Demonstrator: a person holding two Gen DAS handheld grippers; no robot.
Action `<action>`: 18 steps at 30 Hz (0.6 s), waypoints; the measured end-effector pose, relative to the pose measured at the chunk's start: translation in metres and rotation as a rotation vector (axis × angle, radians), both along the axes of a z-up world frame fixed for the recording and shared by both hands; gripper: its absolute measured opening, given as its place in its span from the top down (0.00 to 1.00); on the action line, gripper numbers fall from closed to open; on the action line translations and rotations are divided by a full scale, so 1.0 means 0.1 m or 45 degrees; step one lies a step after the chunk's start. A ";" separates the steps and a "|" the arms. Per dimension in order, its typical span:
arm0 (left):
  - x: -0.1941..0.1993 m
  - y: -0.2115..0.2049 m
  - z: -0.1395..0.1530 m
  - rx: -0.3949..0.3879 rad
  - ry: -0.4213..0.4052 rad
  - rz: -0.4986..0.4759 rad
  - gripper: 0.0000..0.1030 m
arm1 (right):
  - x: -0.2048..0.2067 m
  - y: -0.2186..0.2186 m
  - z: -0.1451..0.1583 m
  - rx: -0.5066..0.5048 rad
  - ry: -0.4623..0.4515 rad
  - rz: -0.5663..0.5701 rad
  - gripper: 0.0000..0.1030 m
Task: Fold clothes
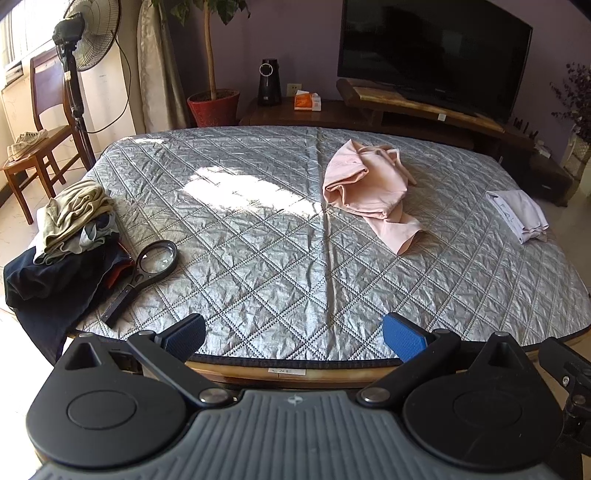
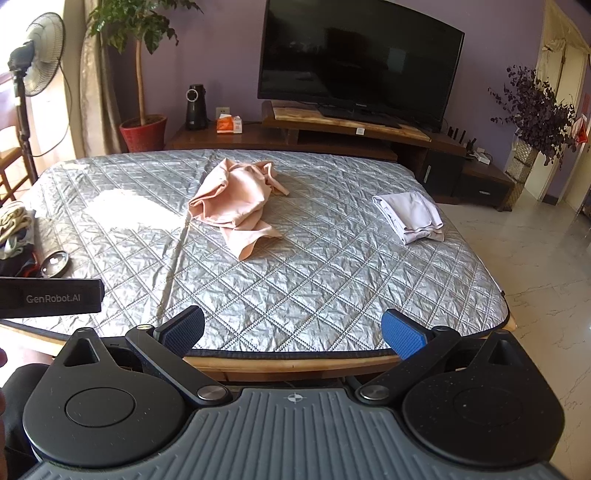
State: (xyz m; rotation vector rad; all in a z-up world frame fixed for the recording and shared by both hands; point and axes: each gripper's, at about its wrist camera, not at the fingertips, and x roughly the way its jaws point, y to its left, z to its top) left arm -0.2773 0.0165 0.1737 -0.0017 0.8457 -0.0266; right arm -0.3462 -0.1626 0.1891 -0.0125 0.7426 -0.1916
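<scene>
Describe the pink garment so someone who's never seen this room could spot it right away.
Find the quilted silver mat covering the table in front of the TV. The pink garment lies crumpled near the mat's middle, toward the TV side. Unlike the white garment folded neatly to its right, it is loose and rumpled, with drawstrings trailing.

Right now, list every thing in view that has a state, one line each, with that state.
left gripper: open, empty, at the near table edge.
right gripper: open, empty, at the near table edge.
pink garment: crumpled, unfolded, mid-table.
white garment: folded, lying by the right edge.
clothes pile: heaped, unfolded, on the left edge.
magnifying glass: lying flat beside the pile.
television: screen dark.
standing fan: blades' motion not discernible.
</scene>
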 end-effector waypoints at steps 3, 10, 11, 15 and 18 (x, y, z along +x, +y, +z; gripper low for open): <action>-0.02 -0.01 0.03 0.012 -0.026 0.030 0.01 | 0.00 -0.01 -0.01 0.005 0.001 -0.001 0.00; -0.03 0.13 0.01 0.017 -0.015 0.189 0.01 | 0.00 0.00 -0.03 0.008 0.005 0.001 0.01; -0.03 0.15 0.01 0.012 -0.012 0.207 0.01 | 0.00 0.00 -0.03 0.009 0.005 0.002 0.01; -0.04 0.25 -0.01 -0.009 -0.001 0.269 0.01 | 0.00 0.03 -0.04 0.008 0.007 0.010 0.01; -0.05 0.28 -0.01 0.009 -0.004 0.306 0.01 | 0.00 0.04 -0.04 0.008 0.009 0.016 0.01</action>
